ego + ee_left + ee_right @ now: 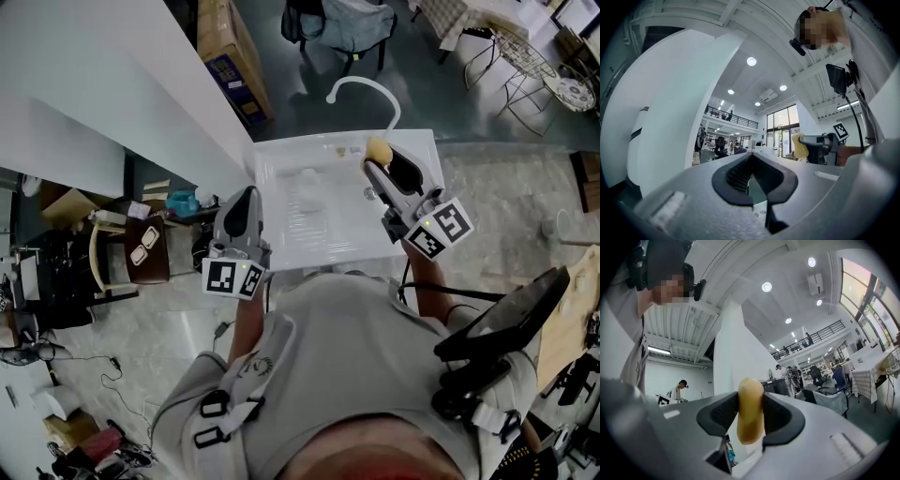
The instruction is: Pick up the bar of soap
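Pale stone floor (525, 197) lies around the person, and close before the body stand both tools. Nearest is the left gripper (246, 199), at the front left edge of the white sink (281, 159); in the left gripper view its jaws are closed together and nothing is between them. A little further, on the other side, the right gripper (377, 169) reaches over the right part of the sink and points toward its back edge. Its jaws are closed on the bar of soap (379, 147), which is yellow and sits at the very tip of this gripper. In the right gripper view the bar stands upright between the two dark pads: its long axis runs up and down, across the line of the jaws, so that the rounded top end rises above the pads and the lower end hangs below them. The pads press on its two broad sides, about at the middle. I judge that the bar is lifted free of the sink, because only open space and a white edge show under it. So the picking up seems done, by the right hand alone; the left one is well apart from the bar. Beyond the soap the curved white tap (366, 86) rises at the back of the sink, and further off are a cardboard box (230, 56) and a dark chair (342, 23).
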Demonstrator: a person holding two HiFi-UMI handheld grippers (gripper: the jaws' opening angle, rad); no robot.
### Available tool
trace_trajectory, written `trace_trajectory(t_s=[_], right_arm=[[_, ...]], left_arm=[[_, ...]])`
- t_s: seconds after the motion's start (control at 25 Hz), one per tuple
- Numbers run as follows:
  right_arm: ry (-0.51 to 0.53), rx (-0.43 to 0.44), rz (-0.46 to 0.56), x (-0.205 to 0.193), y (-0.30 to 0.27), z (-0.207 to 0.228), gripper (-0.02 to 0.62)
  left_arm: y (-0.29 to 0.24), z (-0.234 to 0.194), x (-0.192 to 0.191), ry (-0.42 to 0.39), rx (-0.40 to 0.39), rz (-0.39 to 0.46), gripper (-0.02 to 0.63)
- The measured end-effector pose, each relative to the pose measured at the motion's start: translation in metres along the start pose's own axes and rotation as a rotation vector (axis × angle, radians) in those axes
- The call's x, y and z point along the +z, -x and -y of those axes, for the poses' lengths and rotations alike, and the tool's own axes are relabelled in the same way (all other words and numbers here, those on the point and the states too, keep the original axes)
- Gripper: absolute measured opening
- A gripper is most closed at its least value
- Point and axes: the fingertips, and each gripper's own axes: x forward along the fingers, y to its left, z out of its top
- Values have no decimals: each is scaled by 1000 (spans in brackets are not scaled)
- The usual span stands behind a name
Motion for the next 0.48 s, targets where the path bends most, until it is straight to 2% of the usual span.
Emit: trace_trajectory(t_s=[0.48], right_arm=[[-10, 8, 0, -2, 2, 0, 163]], left_arm=[[3, 2, -7, -1, 3, -15, -6]])
